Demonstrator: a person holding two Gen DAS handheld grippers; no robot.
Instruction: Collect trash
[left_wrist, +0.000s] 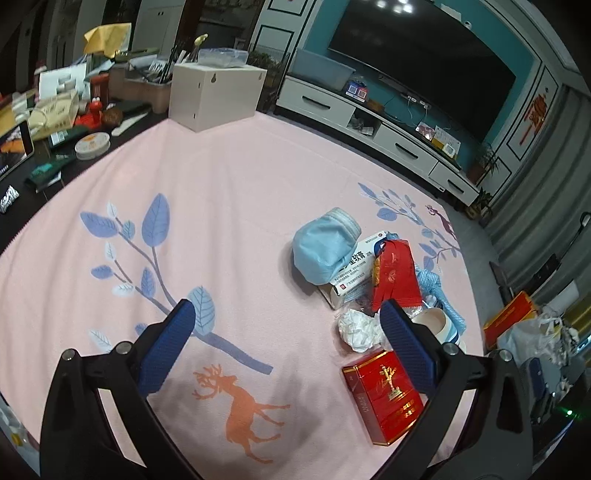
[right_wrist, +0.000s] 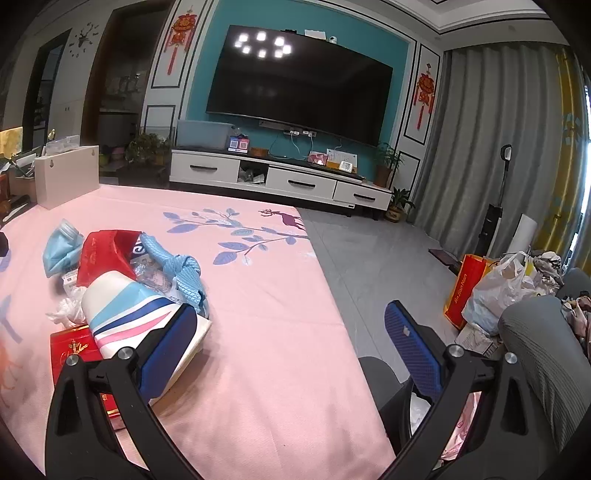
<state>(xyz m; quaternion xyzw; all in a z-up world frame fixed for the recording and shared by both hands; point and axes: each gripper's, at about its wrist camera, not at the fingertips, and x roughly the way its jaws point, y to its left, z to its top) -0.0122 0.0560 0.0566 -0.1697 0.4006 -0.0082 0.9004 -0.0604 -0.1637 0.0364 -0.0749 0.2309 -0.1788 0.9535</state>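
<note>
A trash pile lies on the pink tablecloth (left_wrist: 240, 192): a blue face mask (left_wrist: 323, 251), a white medicine box (left_wrist: 352, 271), a red envelope (left_wrist: 393, 273), crumpled white tissue (left_wrist: 358, 328), a red cigarette box (left_wrist: 382, 395) and a striped paper cup (left_wrist: 437, 323). My left gripper (left_wrist: 286, 343) is open and empty, hovering just left of the pile. In the right wrist view the cup (right_wrist: 136, 314) lies on its side beside the red envelope (right_wrist: 105, 254), mask (right_wrist: 61, 251) and cigarette box (right_wrist: 75, 349). My right gripper (right_wrist: 291, 339) is open and empty, its left finger (right_wrist: 168, 354) by the cup.
A white box (left_wrist: 216, 96) stands at the table's far end, with cluttered items (left_wrist: 66, 122) on the dark table to its left. A dark bin with a liner (right_wrist: 417, 406) sits below the table's right edge. Bags (right_wrist: 495, 288) lie on the floor.
</note>
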